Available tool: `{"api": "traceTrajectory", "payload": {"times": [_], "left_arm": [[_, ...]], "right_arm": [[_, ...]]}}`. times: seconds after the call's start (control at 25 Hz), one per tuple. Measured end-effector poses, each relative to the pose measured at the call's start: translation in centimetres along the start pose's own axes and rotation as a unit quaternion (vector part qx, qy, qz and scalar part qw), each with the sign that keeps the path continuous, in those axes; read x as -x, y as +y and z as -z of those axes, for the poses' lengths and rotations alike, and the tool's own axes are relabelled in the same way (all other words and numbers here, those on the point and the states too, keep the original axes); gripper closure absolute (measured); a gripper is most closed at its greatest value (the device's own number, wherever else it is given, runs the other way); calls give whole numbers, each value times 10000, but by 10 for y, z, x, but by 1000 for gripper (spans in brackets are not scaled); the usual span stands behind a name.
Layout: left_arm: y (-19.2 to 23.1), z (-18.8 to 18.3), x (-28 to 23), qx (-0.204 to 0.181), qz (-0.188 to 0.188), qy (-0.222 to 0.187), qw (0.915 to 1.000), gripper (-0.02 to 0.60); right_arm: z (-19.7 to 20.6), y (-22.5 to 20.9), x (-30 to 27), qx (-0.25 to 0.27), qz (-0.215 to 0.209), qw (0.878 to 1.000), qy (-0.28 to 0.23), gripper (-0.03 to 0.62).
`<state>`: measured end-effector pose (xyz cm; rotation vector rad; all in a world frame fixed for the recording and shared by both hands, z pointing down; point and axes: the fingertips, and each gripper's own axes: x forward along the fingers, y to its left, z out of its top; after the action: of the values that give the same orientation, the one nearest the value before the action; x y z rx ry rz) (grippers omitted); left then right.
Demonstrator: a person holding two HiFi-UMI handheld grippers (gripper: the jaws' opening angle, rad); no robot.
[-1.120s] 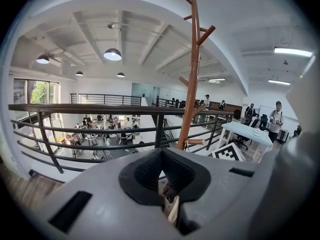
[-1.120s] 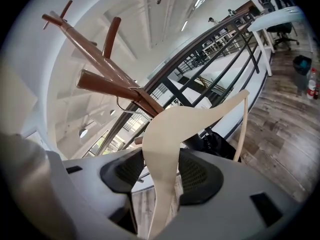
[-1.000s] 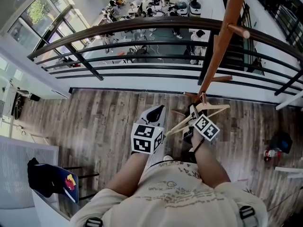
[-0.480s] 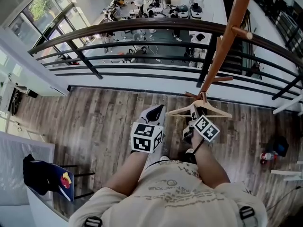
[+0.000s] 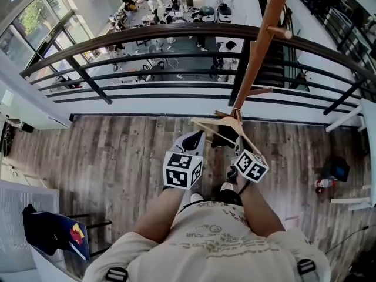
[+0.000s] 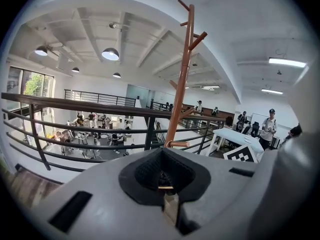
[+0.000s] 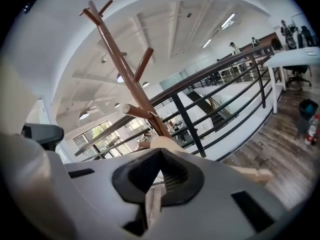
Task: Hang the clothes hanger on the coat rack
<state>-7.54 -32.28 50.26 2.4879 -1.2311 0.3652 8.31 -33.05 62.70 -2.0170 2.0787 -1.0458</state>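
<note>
The brown wooden coat rack (image 5: 263,46) stands by the railing, its pegs angling upward; I also see the coat rack (image 7: 127,69) close ahead in the right gripper view. A pale wooden clothes hanger (image 5: 226,128) tilts in front of the rack's lower pole, its hook just under a low peg (image 5: 258,91). My right gripper (image 5: 238,148) is closing onto the hanger's bar, and the hanger (image 7: 167,144) shows between its pads. My left gripper (image 5: 194,140) hovers beside it to the left, shut on nothing. The left gripper (image 6: 167,184) points toward the coat rack (image 6: 181,84).
A black metal railing (image 5: 176,57) runs across behind the rack, above a lower floor with desks and people. A white table (image 5: 364,122), a dark bag (image 5: 338,169) and a bottle (image 5: 322,184) are at the right. A chair with dark clothing (image 5: 47,228) stands at the left.
The right gripper has rolled and risen a little, and the hanger has swung from sloping down-left, through level, to sloping the other way. The left gripper has shifted slightly.
</note>
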Motion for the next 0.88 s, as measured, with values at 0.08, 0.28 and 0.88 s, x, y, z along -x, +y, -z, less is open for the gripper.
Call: {"api": "traceTrajectory", "payload": {"times": [0.08, 0.28, 0.88], "left_arm": [[-10, 1, -5, 0, 134, 0, 9999, 584], [-31, 1, -16, -26, 408, -19, 9992, 584], [-59, -10, -14, -608, 589, -218, 9962, 584]], "right_arm": [[-12, 3, 14, 267, -110, 9995, -124, 591], [-53, 22, 49, 1111, -258, 9914, -639, 592], [-114, 71, 108, 2014, -371, 9686, -1410, 592]]}}
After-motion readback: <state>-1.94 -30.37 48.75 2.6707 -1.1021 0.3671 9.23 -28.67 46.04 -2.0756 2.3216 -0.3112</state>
